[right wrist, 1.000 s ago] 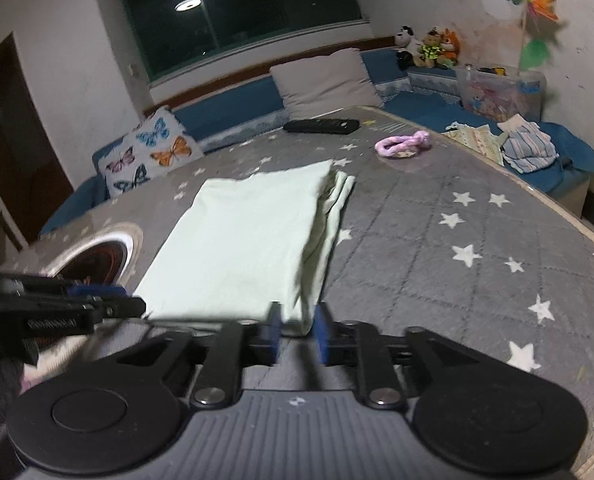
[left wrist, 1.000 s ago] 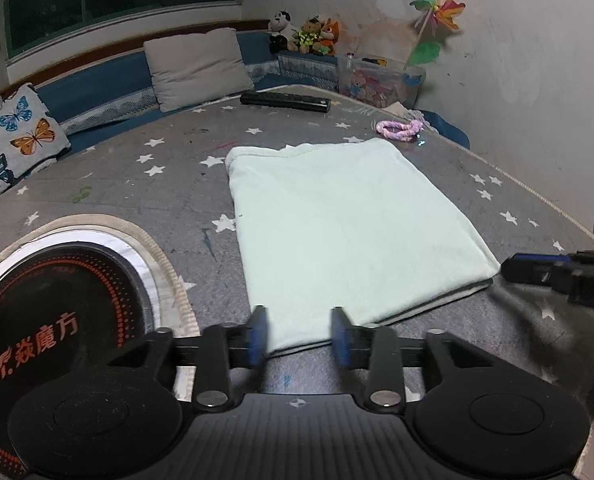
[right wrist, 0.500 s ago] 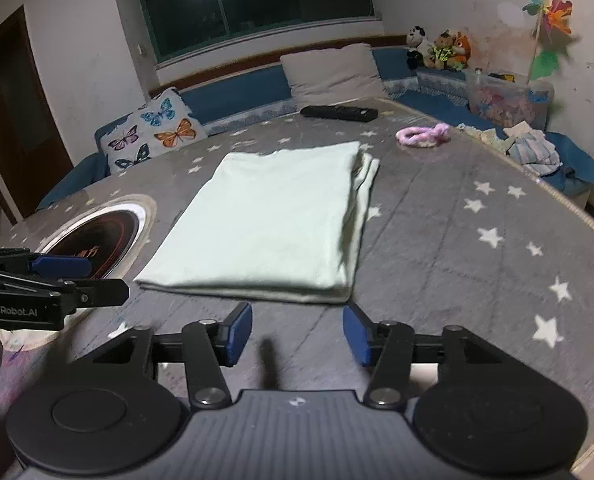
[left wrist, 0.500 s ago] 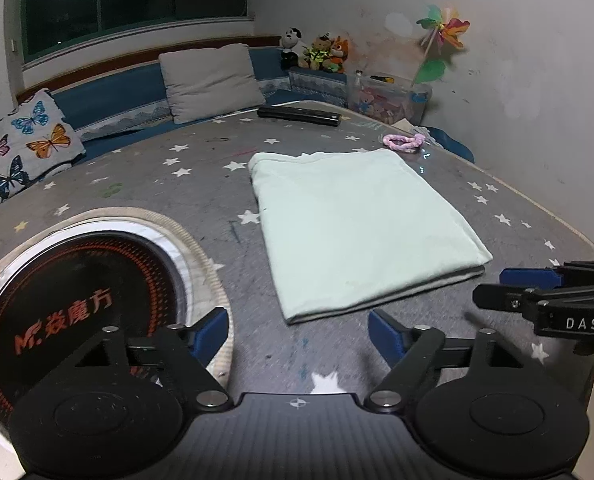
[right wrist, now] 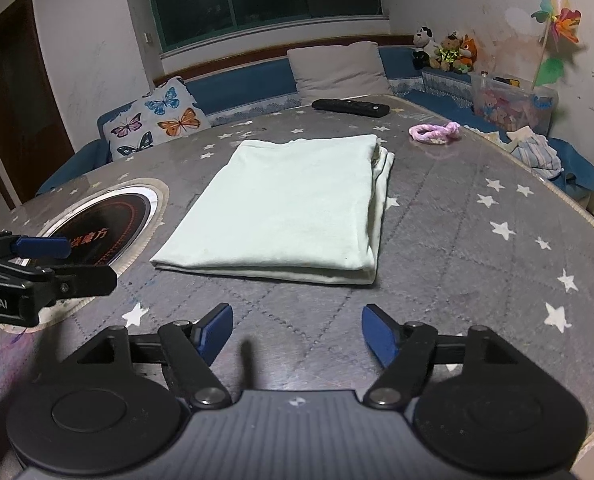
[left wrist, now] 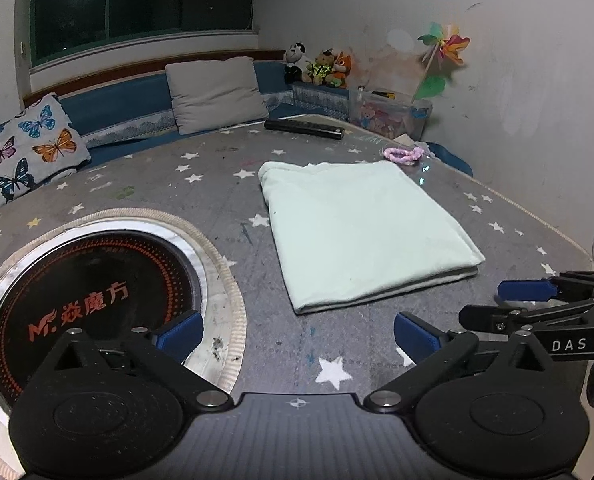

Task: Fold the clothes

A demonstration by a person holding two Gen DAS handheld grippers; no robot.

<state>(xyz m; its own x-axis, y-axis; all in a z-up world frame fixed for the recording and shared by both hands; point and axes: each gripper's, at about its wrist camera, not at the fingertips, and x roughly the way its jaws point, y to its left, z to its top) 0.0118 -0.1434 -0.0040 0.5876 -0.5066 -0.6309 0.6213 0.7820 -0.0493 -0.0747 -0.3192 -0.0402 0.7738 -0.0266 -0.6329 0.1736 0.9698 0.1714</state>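
the pale green garment (left wrist: 361,228) lies folded into a flat rectangle mid-frame on the star-patterned table (left wrist: 225,184), its near edge just above both claws. the left gripper (left wrist: 297,334) and right gripper (right wrist: 297,334) have just been opening; their jaws stand apart with nothing between them, clear of the cloth, likely so the fold lies undisturbed. the fold looks finished.
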